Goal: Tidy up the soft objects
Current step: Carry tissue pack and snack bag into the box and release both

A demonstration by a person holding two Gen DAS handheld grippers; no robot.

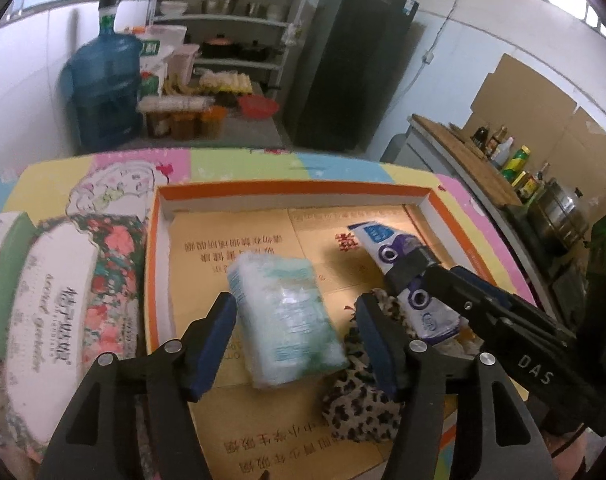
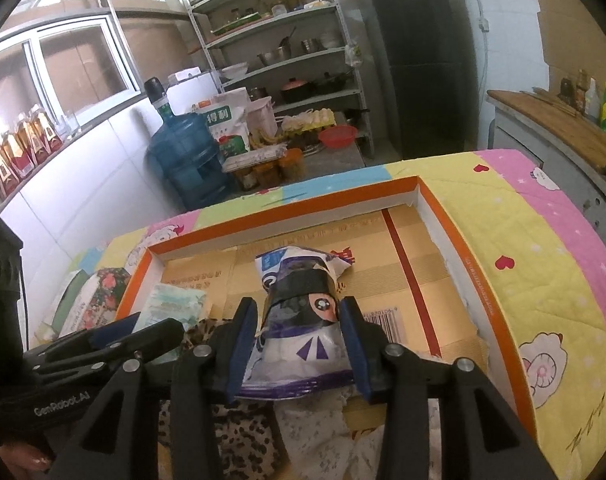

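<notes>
A shallow cardboard tray with an orange rim (image 1: 287,192) (image 2: 283,216) lies on the table. Inside it rests a pale green tissue pack (image 1: 283,320) (image 2: 175,304). My left gripper (image 1: 297,304) (image 2: 143,332) straddles that pack and is open, its right finger standing clear of the wrapper. A white and purple pouch (image 2: 299,320) (image 1: 387,248) is squeezed at its middle by my right gripper (image 2: 298,308) (image 1: 419,272), which is shut on it. A leopard-print cloth (image 1: 363,400) (image 2: 231,432) lies crumpled under both grippers at the tray's near end.
A floral tissue box (image 1: 51,300) (image 2: 99,292) sits left of the tray on the patchwork tablecloth (image 2: 543,260). Beyond the table stand a blue water jug (image 1: 103,88), shelves and a dark fridge (image 1: 351,60). A counter with bottles (image 1: 511,160) runs along the right.
</notes>
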